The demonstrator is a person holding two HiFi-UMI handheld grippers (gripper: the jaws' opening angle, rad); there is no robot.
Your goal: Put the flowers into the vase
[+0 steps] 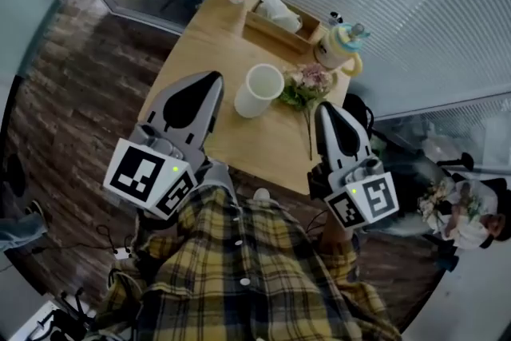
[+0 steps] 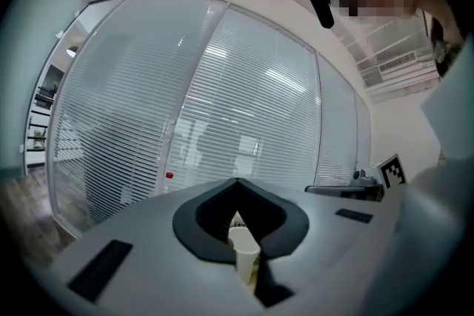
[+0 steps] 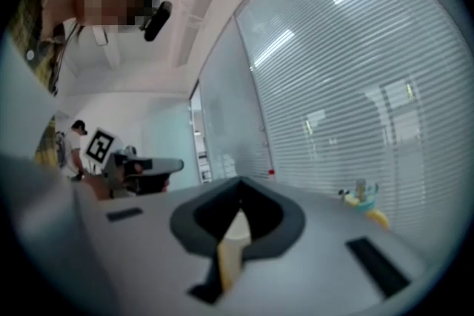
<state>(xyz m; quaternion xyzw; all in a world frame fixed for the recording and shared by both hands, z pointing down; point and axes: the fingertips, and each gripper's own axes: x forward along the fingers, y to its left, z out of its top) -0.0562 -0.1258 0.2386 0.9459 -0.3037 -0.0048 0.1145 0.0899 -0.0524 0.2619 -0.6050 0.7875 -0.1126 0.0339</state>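
The small bunch of pale pink and cream flowers (image 1: 313, 80) with green leaves lies flat on the light wooden table (image 1: 200, 36). Its blossoms are at the far end and its single thin green stem (image 1: 310, 138) runs back toward the person, so the long axis points nearly straight at the table's near edge. Just left of the blossoms in the head view stands the white cylindrical vase (image 1: 259, 90), mouth up and empty as far as I can see. Its wall is close against the leaves, though I cannot tell whether they touch. The right gripper (image 1: 326, 109) is plainly the nearer one. Its grey tip sits just to the right of the stem's upper part and its body runs alongside the stem, pointing the same way. Its jaws are closed tight together with nothing between them. The left gripper (image 1: 211, 82) is on the other side of the vase, farther from the flowers, with its tip aimed across the table toward the vase. Its jaws also look pressed together and empty, and through the cut-out in its own view only the vase shows ahead. I'd judge the pickup falls to the right gripper. It would need to open, shift a little leftward over the stem and close across it rather than along it, while the left could steady the vase.
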